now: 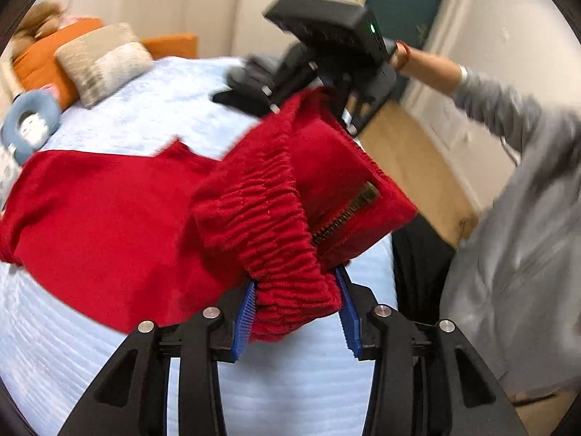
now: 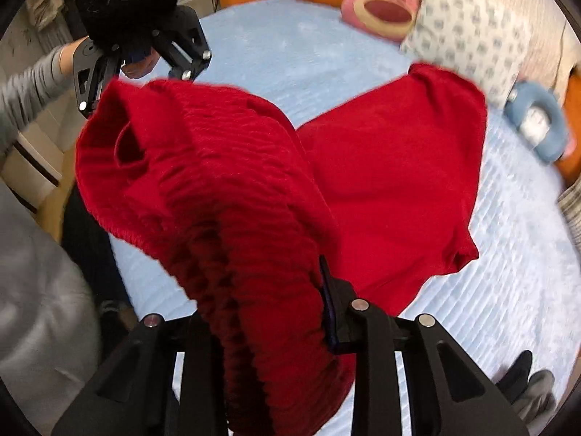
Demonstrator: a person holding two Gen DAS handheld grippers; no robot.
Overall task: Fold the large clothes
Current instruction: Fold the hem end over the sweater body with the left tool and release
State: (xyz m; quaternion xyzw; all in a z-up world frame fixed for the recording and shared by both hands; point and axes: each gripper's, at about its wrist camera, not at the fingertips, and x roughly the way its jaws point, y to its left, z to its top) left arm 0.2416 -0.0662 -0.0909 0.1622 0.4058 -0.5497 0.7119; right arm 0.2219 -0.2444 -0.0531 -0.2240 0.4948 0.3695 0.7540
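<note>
Red knit trousers [image 1: 109, 218] with a gathered elastic waistband [image 1: 276, 239] and a brass zip [image 1: 345, 214] are lifted by the waist above a pale blue bed [image 1: 72, 356], the legs trailing flat across it. Left gripper [image 1: 296, 312] has its blue-padded fingers [image 1: 242, 312] clamped on one end of the waistband. Right gripper [image 2: 276, 323] pinches the other end, its fingers mostly buried in cloth. To fold well, I judge both grips should hold the waistband level and taut, then carry it evenly over the legs so the edges meet.
</note>
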